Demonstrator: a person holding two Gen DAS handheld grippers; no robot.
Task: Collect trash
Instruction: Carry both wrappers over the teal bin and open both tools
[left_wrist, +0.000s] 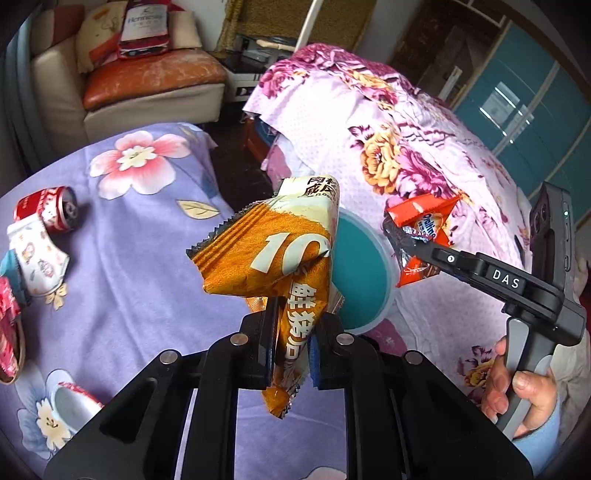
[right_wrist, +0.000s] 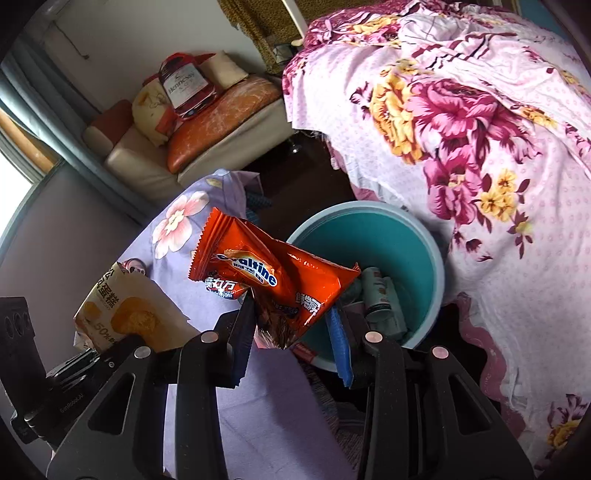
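Note:
My left gripper (left_wrist: 295, 332) is shut on a crumpled orange and cream snack wrapper (left_wrist: 273, 251), held in the air in front of a teal bin (left_wrist: 365, 273). My right gripper (right_wrist: 291, 332) is shut on a red Ovaltine wrapper (right_wrist: 266, 280), held just left of the bin's rim (right_wrist: 406, 229). Several pieces of trash (right_wrist: 380, 299) lie inside the bin. The left wrist view shows the right gripper (left_wrist: 406, 243) with the red wrapper (left_wrist: 421, 221) to the right of the bin. In the right wrist view, the left gripper (right_wrist: 110, 343) and its wrapper (right_wrist: 125, 310) are at the left.
A red can (left_wrist: 55, 210), a white wrapper (left_wrist: 37, 254) and other scraps (left_wrist: 9, 332) lie on the purple floral sheet (left_wrist: 147, 280) at left. A pink floral bedcover (right_wrist: 480, 147) rises right of the bin. A sofa (left_wrist: 147, 88) stands behind. A hand (left_wrist: 517, 391) grips the right handle.

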